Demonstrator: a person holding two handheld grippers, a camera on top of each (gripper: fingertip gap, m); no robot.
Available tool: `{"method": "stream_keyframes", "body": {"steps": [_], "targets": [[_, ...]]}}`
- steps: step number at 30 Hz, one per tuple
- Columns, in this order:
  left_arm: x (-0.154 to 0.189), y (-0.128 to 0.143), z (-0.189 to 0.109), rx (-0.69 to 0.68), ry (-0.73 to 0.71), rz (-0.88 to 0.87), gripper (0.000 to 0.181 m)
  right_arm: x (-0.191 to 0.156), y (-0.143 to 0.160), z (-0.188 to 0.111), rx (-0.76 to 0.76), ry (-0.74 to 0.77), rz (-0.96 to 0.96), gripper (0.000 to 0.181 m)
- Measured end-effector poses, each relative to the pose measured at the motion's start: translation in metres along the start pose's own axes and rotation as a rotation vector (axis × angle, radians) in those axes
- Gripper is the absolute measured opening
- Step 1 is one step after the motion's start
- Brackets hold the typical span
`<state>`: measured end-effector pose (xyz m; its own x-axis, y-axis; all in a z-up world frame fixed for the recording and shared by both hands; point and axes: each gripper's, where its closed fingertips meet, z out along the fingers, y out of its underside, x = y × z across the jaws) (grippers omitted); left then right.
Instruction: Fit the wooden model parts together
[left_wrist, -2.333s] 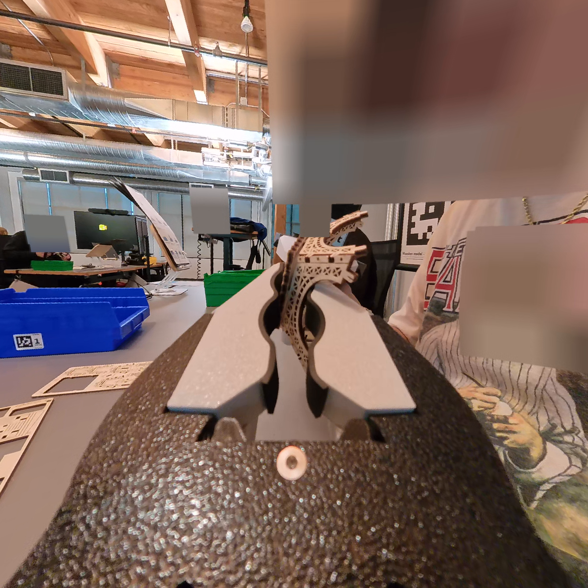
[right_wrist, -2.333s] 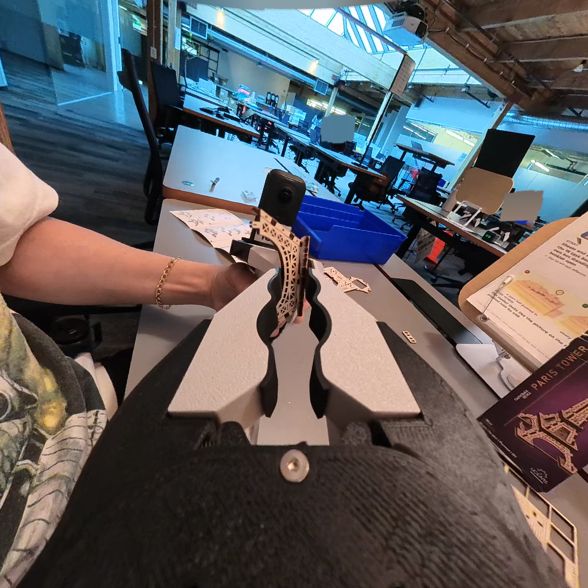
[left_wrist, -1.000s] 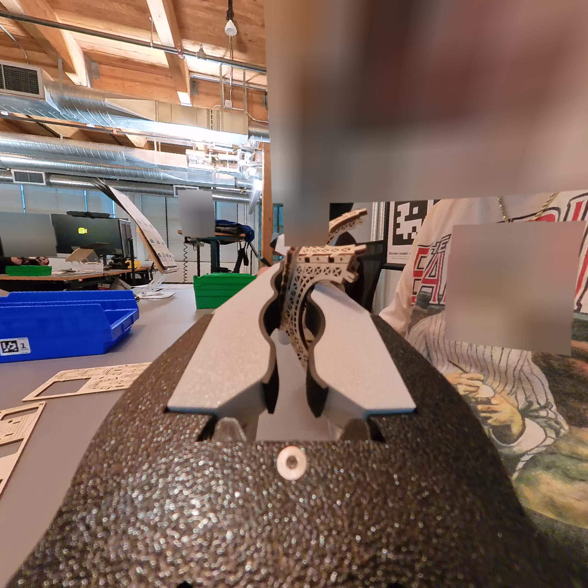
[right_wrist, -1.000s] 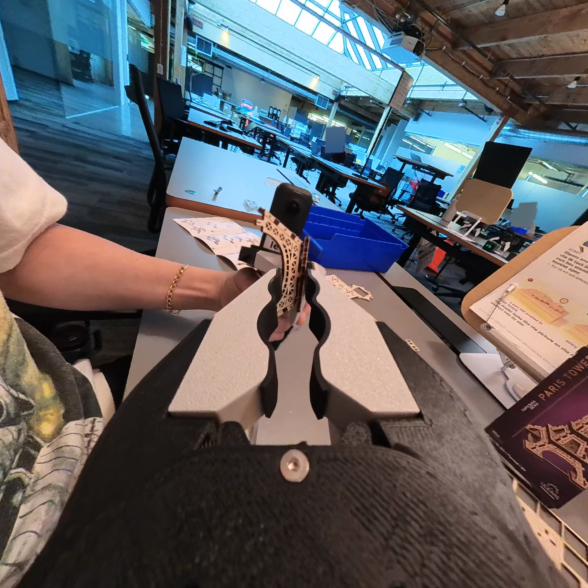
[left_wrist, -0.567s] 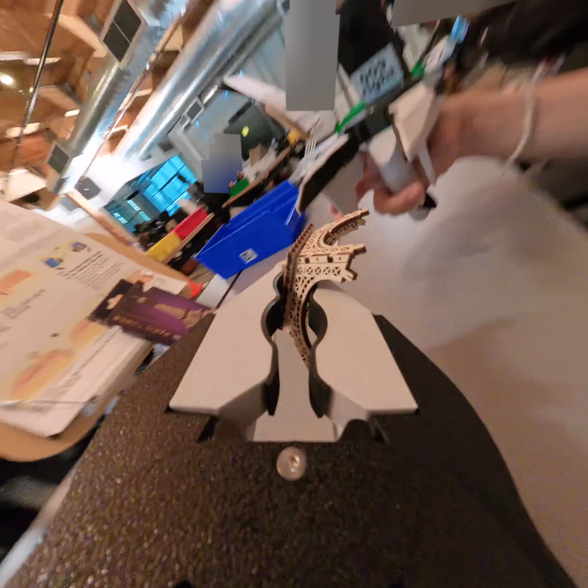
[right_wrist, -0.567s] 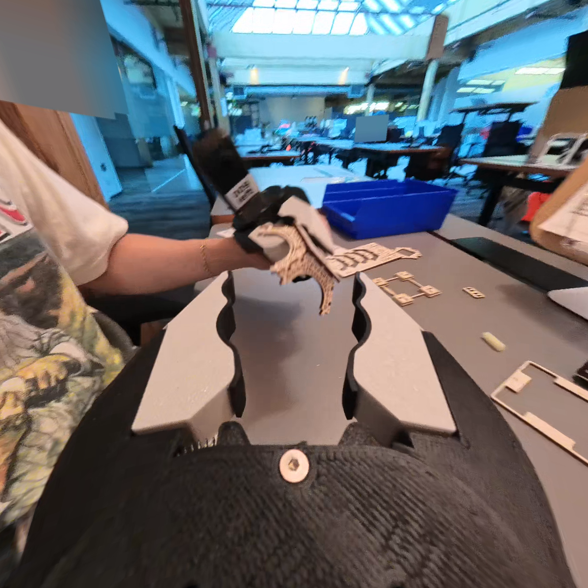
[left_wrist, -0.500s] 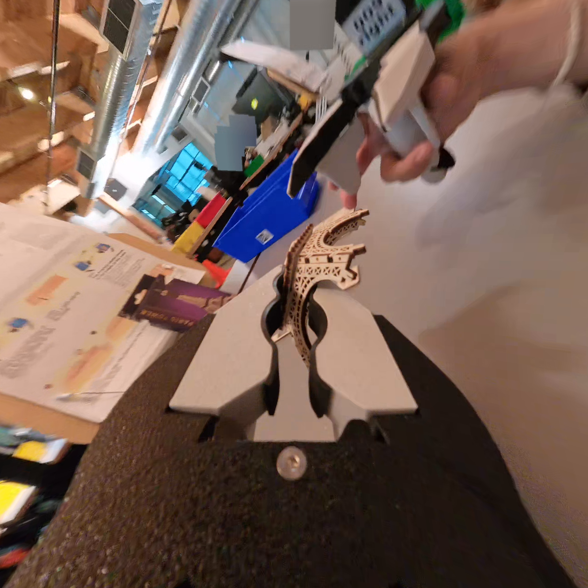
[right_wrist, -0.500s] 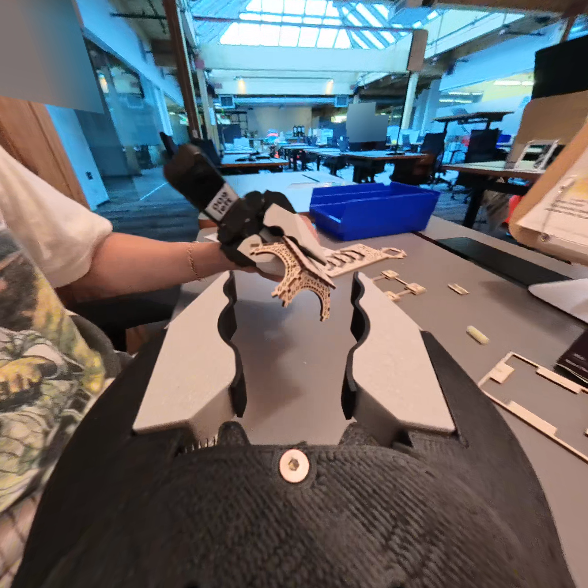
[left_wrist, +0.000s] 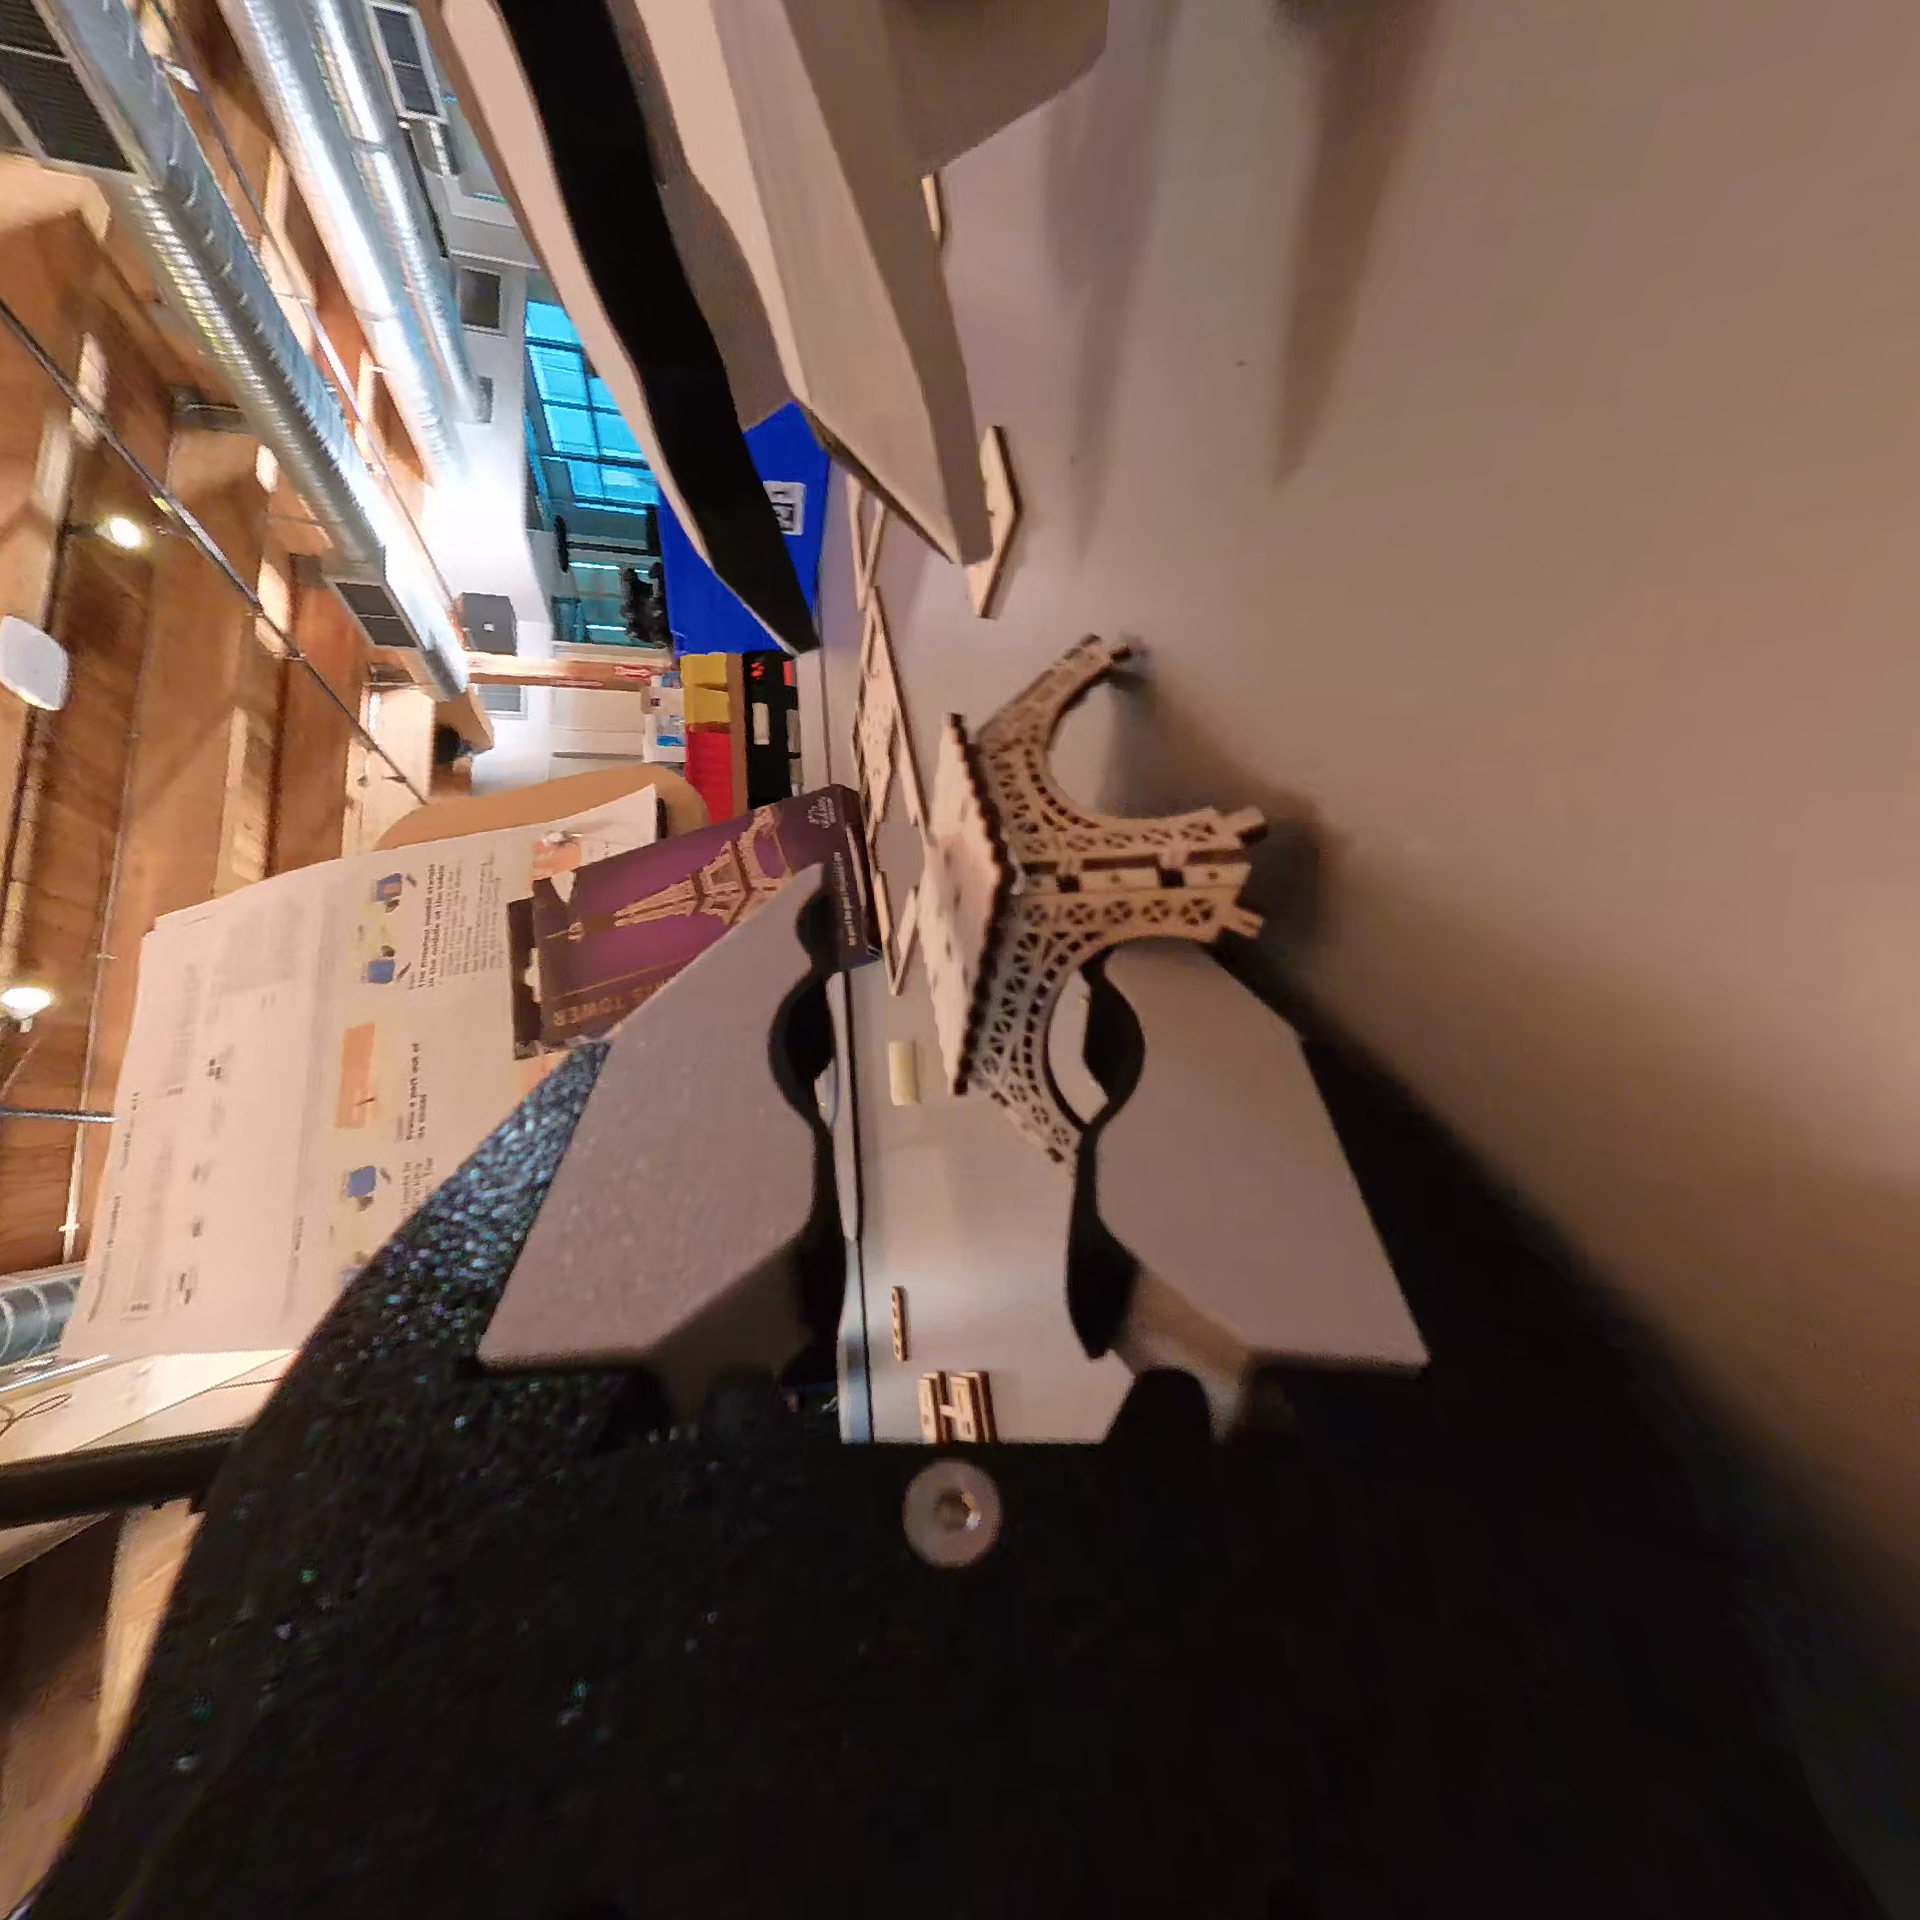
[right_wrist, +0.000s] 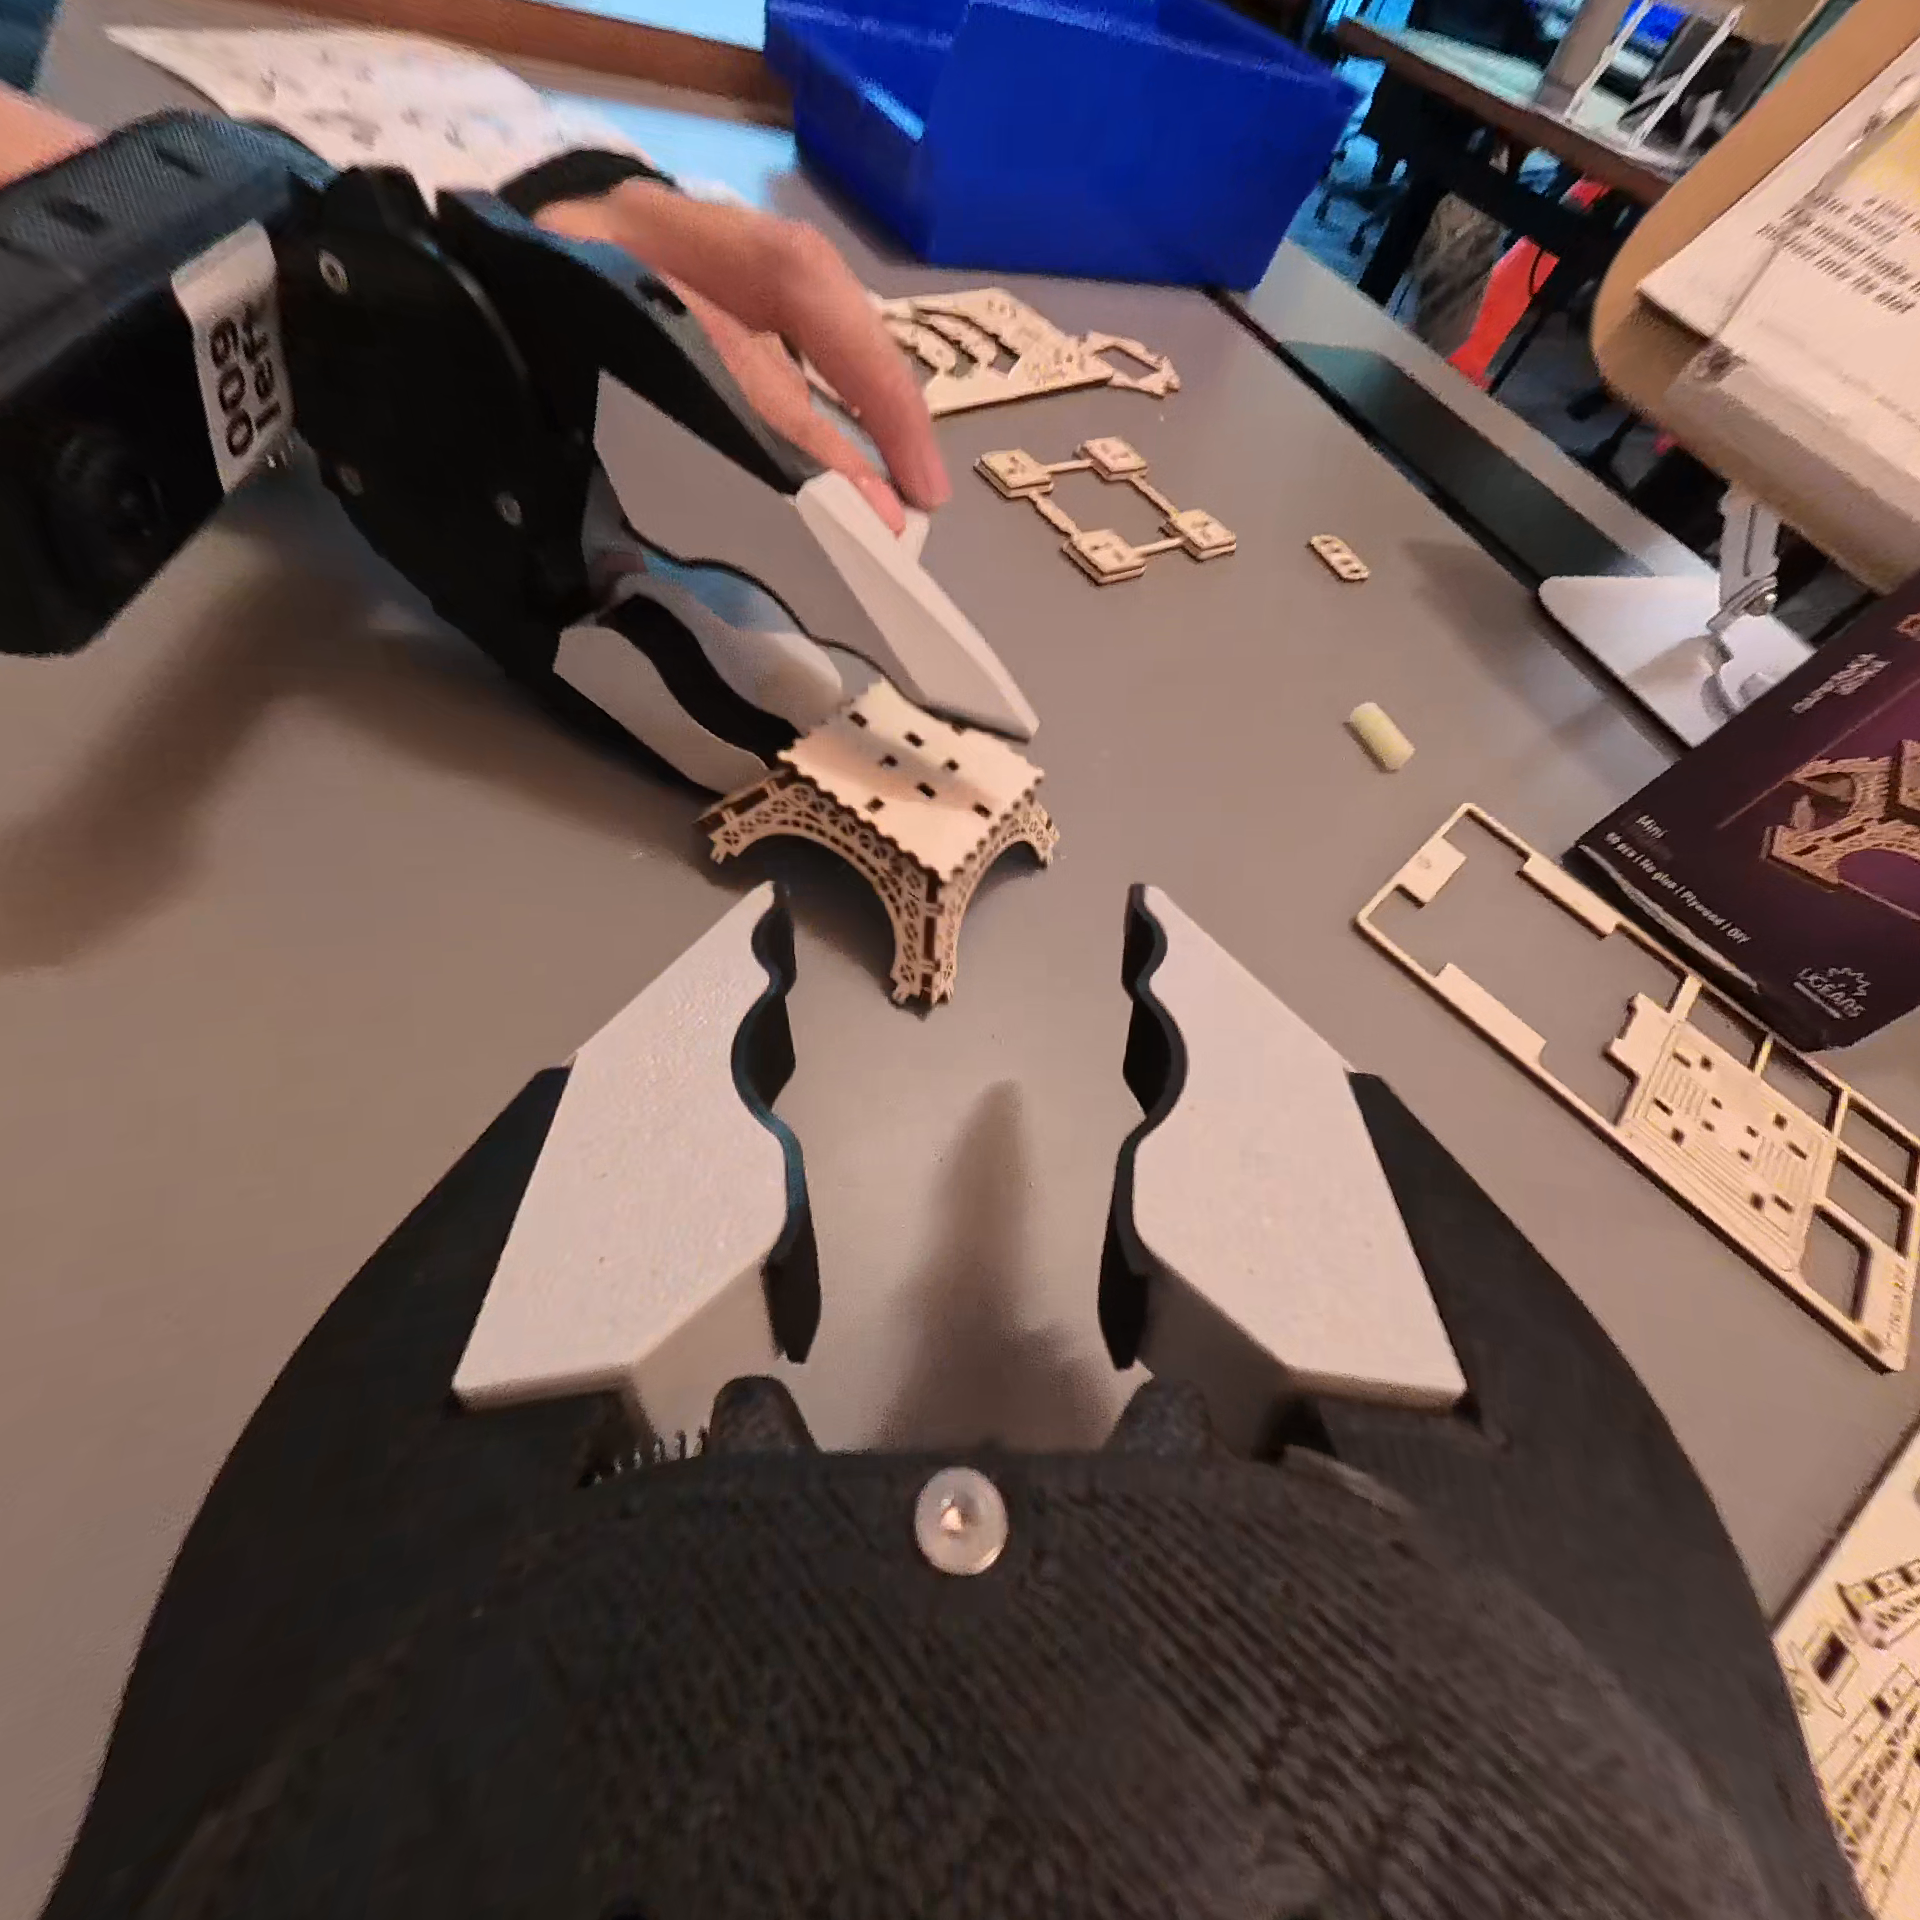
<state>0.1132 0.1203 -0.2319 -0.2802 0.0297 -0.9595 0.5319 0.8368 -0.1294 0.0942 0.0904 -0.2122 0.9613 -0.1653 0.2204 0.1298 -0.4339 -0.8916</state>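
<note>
The wooden tower-base model (right_wrist: 883, 821) stands on its legs on the grey table (right_wrist: 312, 935). It also shows in the left wrist view (left_wrist: 1081, 894). My left gripper (left_wrist: 966, 935) is open, its fingers to either side of the model's top. One finger (left_wrist: 1226, 1174) lies against the table and close to a leg. In the right wrist view the left gripper (right_wrist: 883, 743) comes in from the left, held by a hand. My right gripper (right_wrist: 954, 904) is open and empty, just short of the model's near leg. Its finger shows at the top of the left wrist view (left_wrist: 831, 260).
A blue bin (right_wrist: 1049, 135) stands at the back. Loose wooden parts lie behind the model: a four-pad frame (right_wrist: 1112, 499), a punched sheet (right_wrist: 987, 343), a small strip (right_wrist: 1340, 558), a cream peg (right_wrist: 1380, 736). A part sheet (right_wrist: 1662, 1091), a purple box (right_wrist: 1766, 831) and a propped instruction sheet (right_wrist: 1818, 208) are right. The left gripper's tips are roughly 5 cm from the right gripper's. My left gripper's tips are some 15 cm from the cream peg (right_wrist: 1380, 736).
Both grippers were shut on the model held in the air. The right one let go and opened. The left one carried the model down onto the table and has opened.
</note>
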Motion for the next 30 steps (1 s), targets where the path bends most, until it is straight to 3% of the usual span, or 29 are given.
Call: {"method": "stream_keyframes", "body": {"steps": [7, 14, 18, 21, 26, 30], "targets": [[-0.002, 0.027, -0.032, -0.05, 0.078, -0.13, 0.068, -0.004, 0.006, 0.008, -0.058, 0.005, -0.039, 0.058], [0.002, 0.054, -0.065, -0.133, 0.149, -0.314, 0.08, -0.022, -0.006, 0.017, -0.032, -0.053, -0.042, 0.054], [0.008, 0.062, -0.072, -0.187, 0.169, -0.367, 0.069, -0.037, -0.012, 0.025, -0.035, -0.1, -0.03, 0.053], [0.01, 0.069, -0.075, -0.242, 0.168, -0.352, 0.066, -0.046, -0.014, 0.03, -0.05, -0.129, 0.002, 0.052], [0.006, 0.081, -0.077, -0.334, 0.11, -0.135, 0.063, -0.055, -0.03, 0.038, -0.012, -0.174, 0.069, 0.051], [0.004, 0.097, -0.091, -0.4, 0.129, -0.097, 0.072, -0.054, -0.03, 0.05, -0.049, -0.148, 0.027, 0.053]]}}
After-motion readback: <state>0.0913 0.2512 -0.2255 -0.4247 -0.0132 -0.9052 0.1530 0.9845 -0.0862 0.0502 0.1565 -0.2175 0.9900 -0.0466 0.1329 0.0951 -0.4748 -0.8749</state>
